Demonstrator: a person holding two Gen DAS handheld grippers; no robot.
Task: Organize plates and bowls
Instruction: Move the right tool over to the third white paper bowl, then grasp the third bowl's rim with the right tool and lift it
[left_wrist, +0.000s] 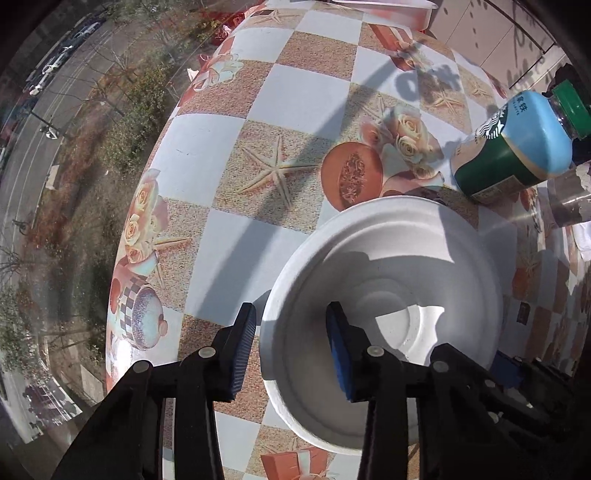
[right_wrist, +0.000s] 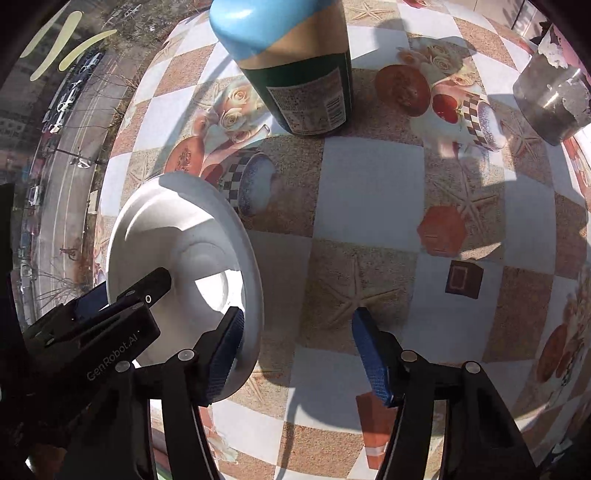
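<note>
A white disposable bowl (left_wrist: 388, 280) stands on the patterned tablecloth (left_wrist: 258, 110). My left gripper (left_wrist: 291, 332) is open, its jaws straddling the bowl's near-left rim, one finger outside and one inside, not closed on it. In the right wrist view the same bowl (right_wrist: 177, 236) sits at the left with the left gripper's black body over it. My right gripper (right_wrist: 297, 343) is open and empty; its left finger (right_wrist: 225, 350) is right beside the bowl's outer wall.
A green and blue Starbucks bottle (left_wrist: 517, 147) stands behind the bowl; it also shows in the right wrist view (right_wrist: 295, 62). A metal can (right_wrist: 554, 99) stands at the far right. The table's left edge (left_wrist: 122, 236) drops off beside a window over a street.
</note>
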